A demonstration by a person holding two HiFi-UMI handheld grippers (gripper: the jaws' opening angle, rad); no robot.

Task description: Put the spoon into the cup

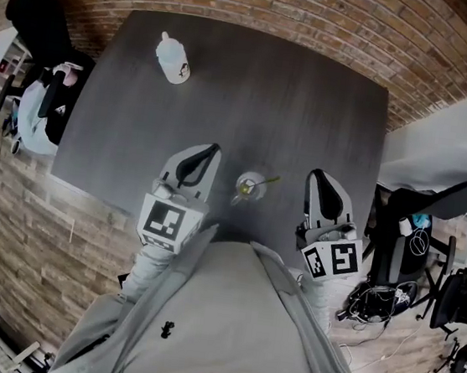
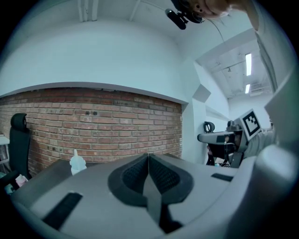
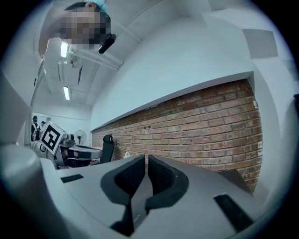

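Nearest me is the grey jacket. Just beyond it, the left gripper is fully closed and empty. The right gripper is all but closed, also empty. I judge both are held clear because the spoon already stands in the cup. The cup sits between the grippers on the table's near edge, touching neither.
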